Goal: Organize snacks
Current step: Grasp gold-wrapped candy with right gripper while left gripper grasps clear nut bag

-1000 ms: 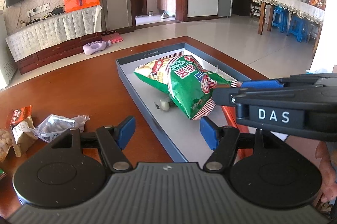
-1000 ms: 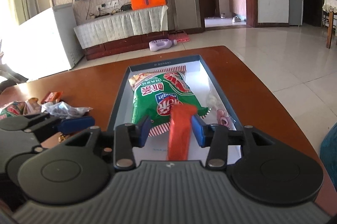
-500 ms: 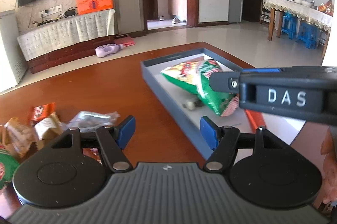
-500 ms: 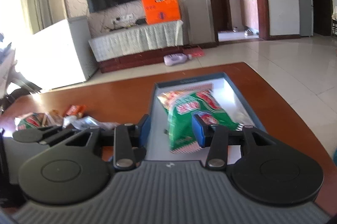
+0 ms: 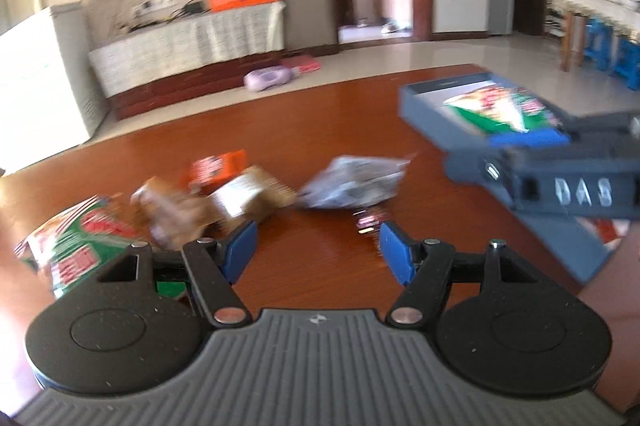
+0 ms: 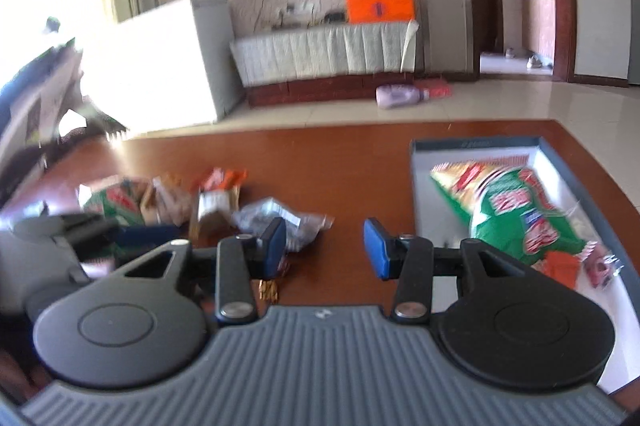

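A grey-blue tray [image 6: 474, 143] on the brown table holds a green snack bag [image 6: 516, 209], a red packet [image 6: 560, 266] and small sweets. Loose snacks lie to its left: a clear silver bag [image 5: 356, 181], a brown packet [image 5: 244, 197], an orange packet [image 5: 216, 165] and a second green bag [image 5: 76, 246]. My left gripper [image 5: 314, 254] is open and empty above the table, just before the loose snacks. My right gripper [image 6: 325, 246] is open and empty over the table between the silver bag [image 6: 280, 218] and the tray. The right gripper's body also shows in the left wrist view [image 5: 568, 181].
A small dark sweet [image 5: 370, 220] lies on the table near the left gripper. The table's far edge [image 6: 320, 129] drops to a tiled floor. A TV stand [image 6: 324, 53] and white cabinet [image 6: 160, 61] stand well beyond.
The right gripper has let go of the red packet, which now lies in the tray, and has opened. Both grippers have swung left, from the tray toward the loose snacks.
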### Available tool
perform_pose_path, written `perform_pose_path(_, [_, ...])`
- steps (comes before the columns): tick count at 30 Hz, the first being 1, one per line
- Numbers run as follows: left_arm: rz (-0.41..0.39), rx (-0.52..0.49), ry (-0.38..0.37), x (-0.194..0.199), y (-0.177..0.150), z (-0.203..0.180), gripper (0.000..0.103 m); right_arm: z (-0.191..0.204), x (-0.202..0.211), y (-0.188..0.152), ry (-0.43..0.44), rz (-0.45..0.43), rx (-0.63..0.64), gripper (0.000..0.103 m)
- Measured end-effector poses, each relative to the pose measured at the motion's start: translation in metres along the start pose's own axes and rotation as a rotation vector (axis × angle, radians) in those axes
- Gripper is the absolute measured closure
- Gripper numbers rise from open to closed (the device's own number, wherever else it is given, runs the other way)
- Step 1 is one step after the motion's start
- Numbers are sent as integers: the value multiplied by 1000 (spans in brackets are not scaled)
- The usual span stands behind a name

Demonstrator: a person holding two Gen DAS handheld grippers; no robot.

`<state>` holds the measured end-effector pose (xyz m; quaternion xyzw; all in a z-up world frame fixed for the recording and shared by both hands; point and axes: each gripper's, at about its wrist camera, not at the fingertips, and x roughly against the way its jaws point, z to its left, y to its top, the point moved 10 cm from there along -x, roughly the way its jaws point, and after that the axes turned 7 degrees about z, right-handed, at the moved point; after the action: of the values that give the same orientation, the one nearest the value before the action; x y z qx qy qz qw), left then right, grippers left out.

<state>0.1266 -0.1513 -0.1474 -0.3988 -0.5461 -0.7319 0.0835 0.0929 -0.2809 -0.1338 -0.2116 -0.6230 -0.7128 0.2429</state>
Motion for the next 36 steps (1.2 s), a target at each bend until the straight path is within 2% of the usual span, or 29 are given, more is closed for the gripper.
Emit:
perform_pose_path(4, [23,38,51,-5,-3,25,30,12,-20,-12,-7,85,34,57])
perform_pose_path(10, [8,98,82,0,4,43,30,36,-40,-13,-16,94,43,57])
perform_pose_path(14, [3,124,96,3,5,58,30,43,-60,-16,-15,133,43,57])
perform_pose_path(19, [3,144,101,4,5,68,30,46,-70,-17,-31,133,71,59])
perform_pose_path(20, [1,145,100,4,5,69,30,46,-70,-17,-28,132,69,62])
perform_pose_path(21, [0,146,101,4,5,70,30,45,-69,-17,-22,131,64,72])
perform_pose_path(22, [-2,146,102,4,6,71,30,44,-68,-17,-8,131,55,77])
perform_pose_path(28, [-17,133,106,1,13,67,30,43,-61,-20,22,154,75,77])
perform_pose_path(32, [-54,99,62,1,26,50,30,43,-47,-29,32,189,118,77])
perform_pose_path(34, [-80,73,29,1,33,34,28,41,-39,-36,29,203,147,77])
perform_pose_path(36, [-103,56,8,-3,37,18,21,36,-31,-41,26,213,155,77])
